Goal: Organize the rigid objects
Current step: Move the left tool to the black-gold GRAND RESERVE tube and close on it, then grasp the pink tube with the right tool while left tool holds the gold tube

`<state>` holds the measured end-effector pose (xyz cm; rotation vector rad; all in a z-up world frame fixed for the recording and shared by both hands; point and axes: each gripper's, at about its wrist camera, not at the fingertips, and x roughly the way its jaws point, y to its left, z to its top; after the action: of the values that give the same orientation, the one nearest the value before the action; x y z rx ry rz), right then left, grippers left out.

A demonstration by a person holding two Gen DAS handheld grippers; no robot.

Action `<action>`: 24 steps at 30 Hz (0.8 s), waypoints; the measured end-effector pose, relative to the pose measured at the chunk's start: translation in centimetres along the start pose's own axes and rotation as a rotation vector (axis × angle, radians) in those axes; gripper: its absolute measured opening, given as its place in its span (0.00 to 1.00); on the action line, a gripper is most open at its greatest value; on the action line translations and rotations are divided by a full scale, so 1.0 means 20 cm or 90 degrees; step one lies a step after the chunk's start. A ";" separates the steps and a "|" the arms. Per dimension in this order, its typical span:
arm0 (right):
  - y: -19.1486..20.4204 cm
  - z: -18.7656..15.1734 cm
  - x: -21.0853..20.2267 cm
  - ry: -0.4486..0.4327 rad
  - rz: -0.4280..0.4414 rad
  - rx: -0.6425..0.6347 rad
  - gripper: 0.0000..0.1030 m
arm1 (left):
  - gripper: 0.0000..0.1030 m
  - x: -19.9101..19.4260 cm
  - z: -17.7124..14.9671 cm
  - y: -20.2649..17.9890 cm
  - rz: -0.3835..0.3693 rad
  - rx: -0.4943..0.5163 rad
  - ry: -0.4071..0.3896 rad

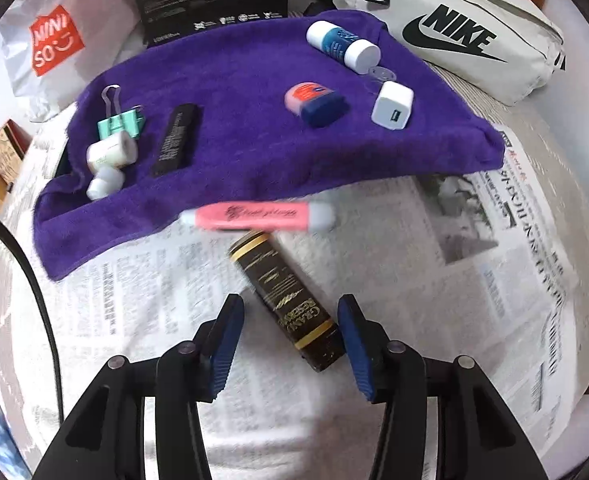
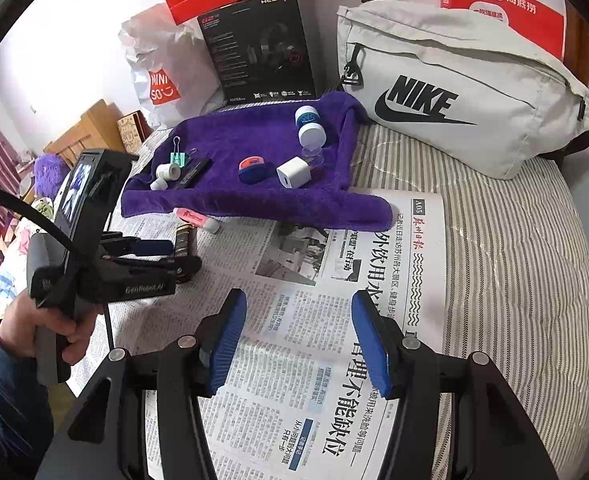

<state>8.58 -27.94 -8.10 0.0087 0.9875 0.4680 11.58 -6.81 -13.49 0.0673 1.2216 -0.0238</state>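
Dark gold-banded tube [image 1: 284,300] lay on newspaper [image 1: 434,280], just in front of purple towel [image 1: 254,152], under pink tube [image 1: 258,216]. Left tongs [image 1: 290,344] apart, straddling its near end, not pressing. Right tongs [image 2: 298,340] apart, empty. Tube looked rigid, light, glossy, maybe slippery; grip mid-body across width.
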 end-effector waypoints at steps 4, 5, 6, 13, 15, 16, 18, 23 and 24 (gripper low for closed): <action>0.02 -0.02 0.03 0.001 0.004 -0.002 0.53 | 0.47 -0.02 -0.06 0.10 0.006 -0.008 -0.008; 0.03 -0.02 0.04 0.001 0.005 -0.001 0.53 | 0.47 -0.03 -0.07 0.13 0.015 -0.009 -0.005; 0.03 -0.02 0.04 0.001 0.007 0.000 0.53 | 0.47 -0.03 -0.07 0.14 0.009 -0.006 -0.009; 0.07 -0.05 0.12 0.018 0.010 -0.006 0.53 | 0.44 0.00 -0.01 0.11 0.005 0.018 -0.023; 0.08 -0.06 0.14 0.024 0.010 -0.006 0.53 | 0.39 0.00 0.00 0.10 0.002 0.016 -0.025; 0.09 -0.07 0.16 0.029 0.012 -0.006 0.53 | 0.35 0.00 0.00 0.09 -0.001 0.009 -0.025; 0.09 -0.07 0.18 0.034 0.012 -0.007 0.53 | 0.30 0.01 0.02 0.07 -0.001 0.012 -0.029; 0.11 -0.07 0.22 0.047 0.009 -0.013 0.53 | 0.22 -0.01 0.01 0.08 -0.028 0.017 -0.036; 0.12 -0.06 0.23 0.049 0.008 -0.014 0.53 | 0.22 -0.01 0.00 0.10 -0.034 0.014 -0.036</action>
<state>8.72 -24.30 -11.92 -0.0238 1.0573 0.4936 11.67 -4.79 -13.15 0.0529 1.1670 -0.0853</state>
